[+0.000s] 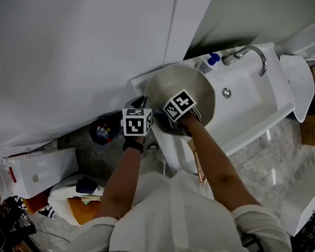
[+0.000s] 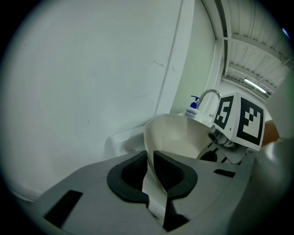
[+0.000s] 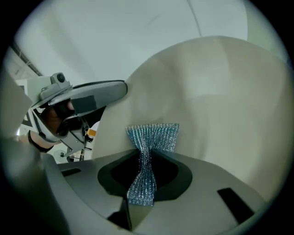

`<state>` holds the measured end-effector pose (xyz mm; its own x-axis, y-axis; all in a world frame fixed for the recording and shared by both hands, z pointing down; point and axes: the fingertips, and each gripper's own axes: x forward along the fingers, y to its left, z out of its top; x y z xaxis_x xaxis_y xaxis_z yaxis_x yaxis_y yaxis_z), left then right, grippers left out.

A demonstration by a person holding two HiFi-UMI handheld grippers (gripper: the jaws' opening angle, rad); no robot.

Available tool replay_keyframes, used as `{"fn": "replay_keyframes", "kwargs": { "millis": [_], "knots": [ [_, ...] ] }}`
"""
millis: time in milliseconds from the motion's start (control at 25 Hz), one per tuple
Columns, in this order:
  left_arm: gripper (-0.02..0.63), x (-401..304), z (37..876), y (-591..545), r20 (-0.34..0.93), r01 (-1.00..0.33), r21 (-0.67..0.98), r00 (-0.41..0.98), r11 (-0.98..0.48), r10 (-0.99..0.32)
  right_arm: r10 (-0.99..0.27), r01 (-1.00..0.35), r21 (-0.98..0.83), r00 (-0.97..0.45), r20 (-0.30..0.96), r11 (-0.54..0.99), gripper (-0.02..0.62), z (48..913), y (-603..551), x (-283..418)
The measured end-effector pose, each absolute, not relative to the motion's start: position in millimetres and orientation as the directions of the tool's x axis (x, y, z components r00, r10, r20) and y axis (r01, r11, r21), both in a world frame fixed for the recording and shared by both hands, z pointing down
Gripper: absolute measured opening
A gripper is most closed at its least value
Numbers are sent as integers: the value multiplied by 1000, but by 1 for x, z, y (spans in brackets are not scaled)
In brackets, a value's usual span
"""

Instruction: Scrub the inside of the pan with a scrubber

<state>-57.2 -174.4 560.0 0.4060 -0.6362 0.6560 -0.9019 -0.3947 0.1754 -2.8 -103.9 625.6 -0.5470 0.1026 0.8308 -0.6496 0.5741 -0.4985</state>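
Observation:
A cream-coloured pan [image 1: 179,87] is held tilted over the left end of a white sink [image 1: 257,103]. My left gripper [image 2: 150,166] is shut on the pan's thin edge, which runs as a pale strip between its dark pads. The pan's bowl [image 2: 181,137] opens just beyond it. My right gripper [image 3: 146,158] is shut on a blue glittery scrubber [image 3: 151,137], pinched at its middle. The scrubber's fanned top lies against the pan's inner wall [image 3: 220,101]. In the head view both marker cubes, left [image 1: 137,122] and right [image 1: 179,105], sit at the pan's near rim.
A chrome faucet [image 1: 253,54] and a soap bottle with a blue pump [image 1: 209,62] stand at the sink's back. A white wall [image 1: 78,53] rises close on the left. A white box [image 1: 40,171] and bags [image 1: 77,199] lie on the floor at lower left.

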Motion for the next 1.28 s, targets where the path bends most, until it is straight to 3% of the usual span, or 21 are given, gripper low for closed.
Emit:
{"fn": "replay_keyframes", "kwargs": {
  "millis": [160,320,480,640,800,1040,1280],
  "knots": [
    [54,-58,560,-175,657,-901,179,409,-395,-634,262,-604,-531,-479,838,594,65,625,-82,13],
    [54,-58,560,-174,659,-901,177,408,-397,-632,438,-566,-513,-276,855,645,65,628,-59,56],
    [54,-58,559,-174,660,-900,174,408,-400,-631,474,-589,-403,-39,880,700,66,631,-65,102],
    [54,-57,558,-174,660,-898,175,411,-404,-629,364,-608,-206,147,920,766,66,635,-96,136],
    [55,-57,558,-175,661,-897,170,412,-409,-627,142,-589,4,201,969,808,67,643,-148,147],
    [55,-56,558,-175,666,-890,168,420,-425,-616,-205,-679,172,33,978,714,74,634,-219,123],
    [55,-56,560,-175,670,-888,164,419,-429,-613,-392,-723,169,-152,907,670,77,624,-245,73]
  ]
}}
